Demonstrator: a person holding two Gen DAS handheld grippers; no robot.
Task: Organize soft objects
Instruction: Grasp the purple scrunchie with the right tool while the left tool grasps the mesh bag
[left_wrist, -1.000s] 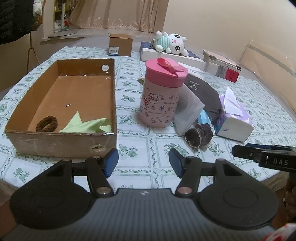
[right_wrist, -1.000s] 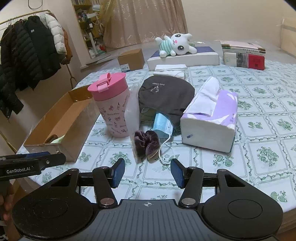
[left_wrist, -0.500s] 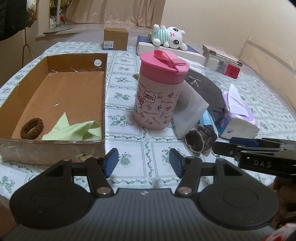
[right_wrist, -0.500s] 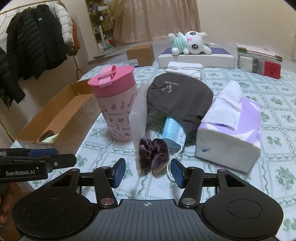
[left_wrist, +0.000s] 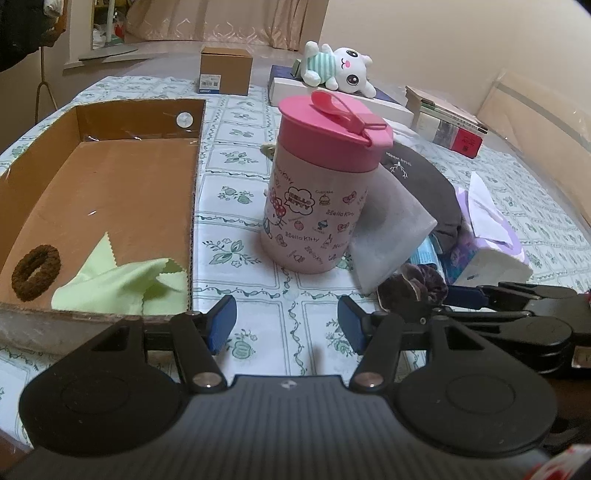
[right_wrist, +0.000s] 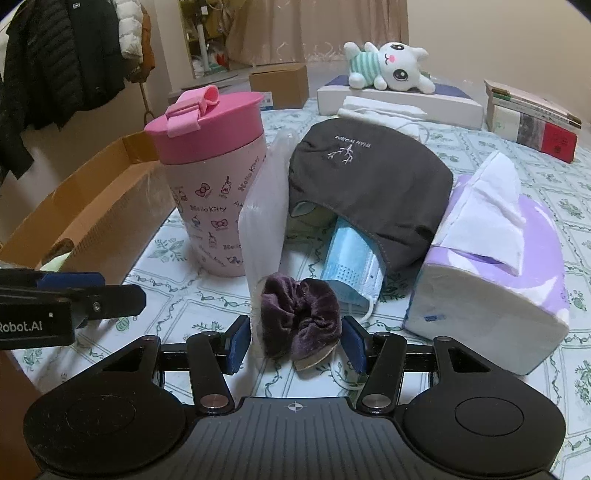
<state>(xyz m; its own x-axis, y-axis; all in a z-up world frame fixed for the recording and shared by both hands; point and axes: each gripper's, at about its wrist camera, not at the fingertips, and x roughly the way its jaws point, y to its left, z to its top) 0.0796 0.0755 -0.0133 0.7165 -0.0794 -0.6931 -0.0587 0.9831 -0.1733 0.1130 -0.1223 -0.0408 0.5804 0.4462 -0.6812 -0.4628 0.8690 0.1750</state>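
A crumpled dark purple velvet scrunchie lies on the tablecloth at 6 o'clock of the grey cap. In the cardboard box, a brown hair tie lies flat at 9 o'clock of a rumpled green cloth.

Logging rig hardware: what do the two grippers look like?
Both match: black bodies, ribbed top plate, two round discs, silver pivot screws, blue finger pads. Left gripper shows white "Robot.AI" lettering on its side in the right wrist view. Right gripper looks the same. No cables or sleeves visible.

A floral tablecloth (green-printed) carries a cardboard box, pink cup, tissue pack.
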